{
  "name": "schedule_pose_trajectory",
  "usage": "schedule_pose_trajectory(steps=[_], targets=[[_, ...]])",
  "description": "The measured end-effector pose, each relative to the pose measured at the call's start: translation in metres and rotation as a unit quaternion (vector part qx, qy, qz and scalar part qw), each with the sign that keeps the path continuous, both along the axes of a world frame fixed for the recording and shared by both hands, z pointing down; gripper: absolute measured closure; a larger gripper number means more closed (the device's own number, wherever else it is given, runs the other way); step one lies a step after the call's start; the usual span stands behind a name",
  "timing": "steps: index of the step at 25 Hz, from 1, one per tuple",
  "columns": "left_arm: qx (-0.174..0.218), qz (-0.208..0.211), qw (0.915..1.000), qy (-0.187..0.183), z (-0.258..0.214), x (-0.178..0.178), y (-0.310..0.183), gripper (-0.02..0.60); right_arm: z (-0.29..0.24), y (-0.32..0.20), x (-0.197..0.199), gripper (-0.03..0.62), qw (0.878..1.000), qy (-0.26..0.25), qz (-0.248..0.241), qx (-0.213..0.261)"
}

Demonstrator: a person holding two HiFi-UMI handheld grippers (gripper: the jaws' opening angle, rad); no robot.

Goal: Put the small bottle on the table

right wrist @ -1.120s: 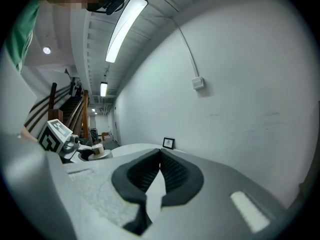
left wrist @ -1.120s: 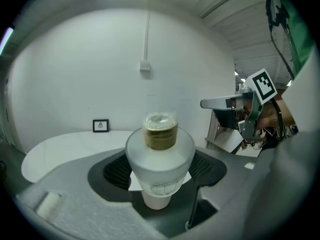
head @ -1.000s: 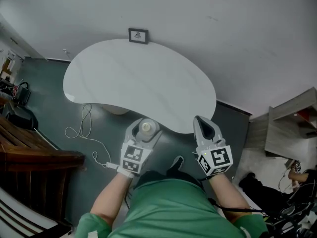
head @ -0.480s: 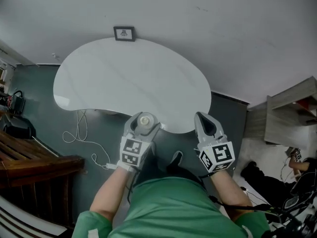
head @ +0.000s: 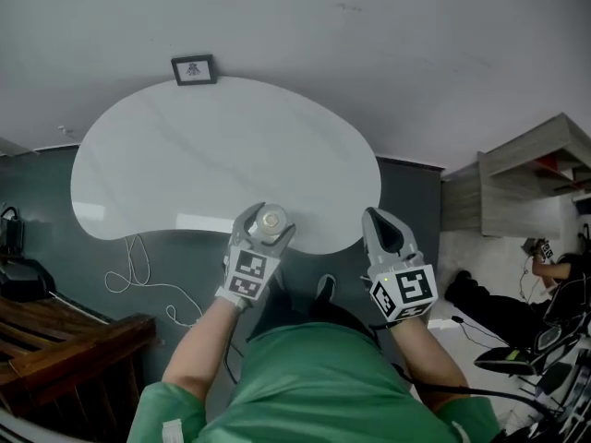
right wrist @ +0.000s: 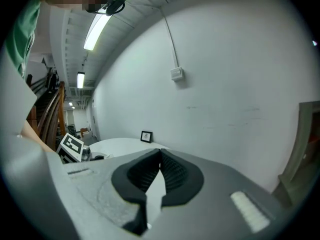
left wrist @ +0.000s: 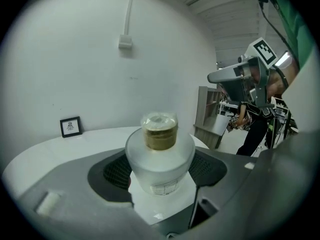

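A small frosted bottle [left wrist: 160, 159] with a gold cap under clear wrap stands upright between the jaws of my left gripper [left wrist: 161, 171], which is shut on it. In the head view the small bottle [head: 271, 220] and left gripper [head: 264, 228] hang over the near edge of the white kidney-shaped table [head: 222, 155]. My right gripper [head: 382, 231] is beside that edge at the right, shut with nothing in it. Its dark pads [right wrist: 167, 171] meet in the right gripper view.
A small framed picture [head: 192, 69] leans on the wall at the table's far edge. A white cable [head: 138, 280] lies on the dark floor at left, beside wooden furniture [head: 65, 340]. A grey shelf unit [head: 526, 183] and a person [head: 554, 275] are at right.
Both grippers have come forward toward the table; the left one with the bottle now reaches over the near edge. The view has shifted, so the table sits lower and nearer.
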State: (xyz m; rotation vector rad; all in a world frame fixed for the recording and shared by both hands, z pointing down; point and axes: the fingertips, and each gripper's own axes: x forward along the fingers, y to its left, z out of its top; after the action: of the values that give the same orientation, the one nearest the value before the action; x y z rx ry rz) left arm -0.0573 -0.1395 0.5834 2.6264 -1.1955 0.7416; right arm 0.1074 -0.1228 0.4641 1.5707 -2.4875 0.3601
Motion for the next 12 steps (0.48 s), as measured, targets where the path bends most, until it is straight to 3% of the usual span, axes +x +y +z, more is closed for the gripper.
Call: schedule_pose_trajectory(steps=[5,12], targets=[[-0.014,0.035,0.9993,0.003,0.027,0.008,-0.019,0.238,0.005,-0.004,0.002,0.591,0.999,0.012,0.036,-0.012],[-0.026,0.107,0.9935,-0.028,0.068,0.027,-0.031,0.238,0.011,-0.005,0.007,0.591,0.997,0.035,0.071,-0.027]])
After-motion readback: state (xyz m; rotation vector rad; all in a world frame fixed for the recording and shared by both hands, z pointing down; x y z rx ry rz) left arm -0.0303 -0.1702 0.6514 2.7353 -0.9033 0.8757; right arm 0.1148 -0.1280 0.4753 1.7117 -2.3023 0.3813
